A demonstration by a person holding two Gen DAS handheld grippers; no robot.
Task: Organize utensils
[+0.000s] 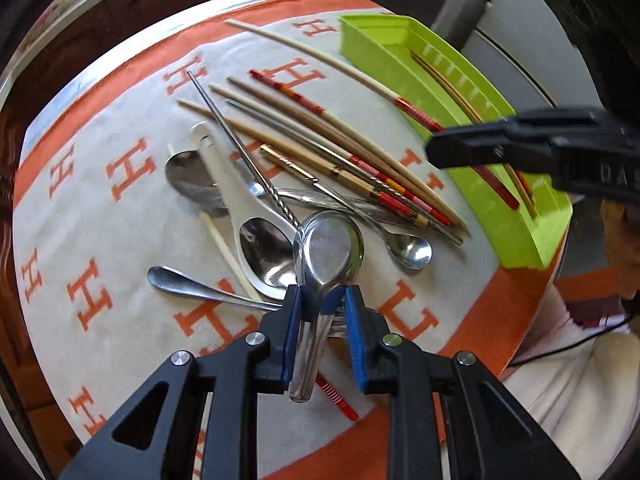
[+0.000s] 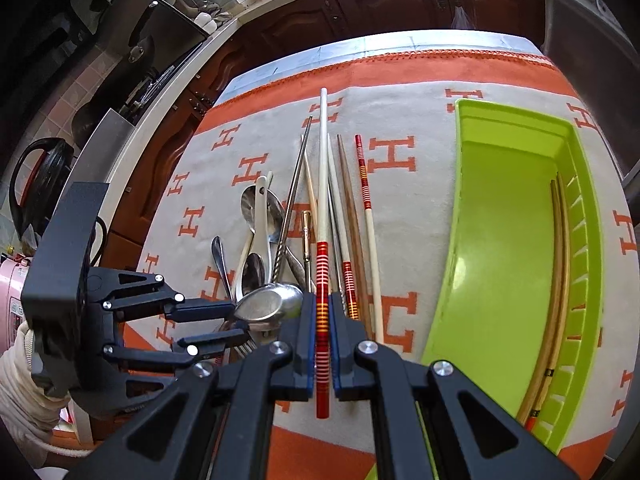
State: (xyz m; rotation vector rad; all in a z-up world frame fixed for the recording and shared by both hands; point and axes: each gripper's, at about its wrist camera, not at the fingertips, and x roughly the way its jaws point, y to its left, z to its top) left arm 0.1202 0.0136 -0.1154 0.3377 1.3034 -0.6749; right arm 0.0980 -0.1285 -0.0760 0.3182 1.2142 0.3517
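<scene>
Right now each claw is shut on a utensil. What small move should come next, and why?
Probably carry the right claw, shut on the red-banded chopstick, sideways over the green tray and lower it beside the chopsticks in the tray. Its kind is already sorted there. The left claw can keep hold of the metal soup spoon meanwhile.

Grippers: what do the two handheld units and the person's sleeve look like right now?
Both the left gripper and the right gripper have black angular linkage arms with silver pivot rivets and blue pads. A cream knitted sleeve covers the left wrist.
</scene>
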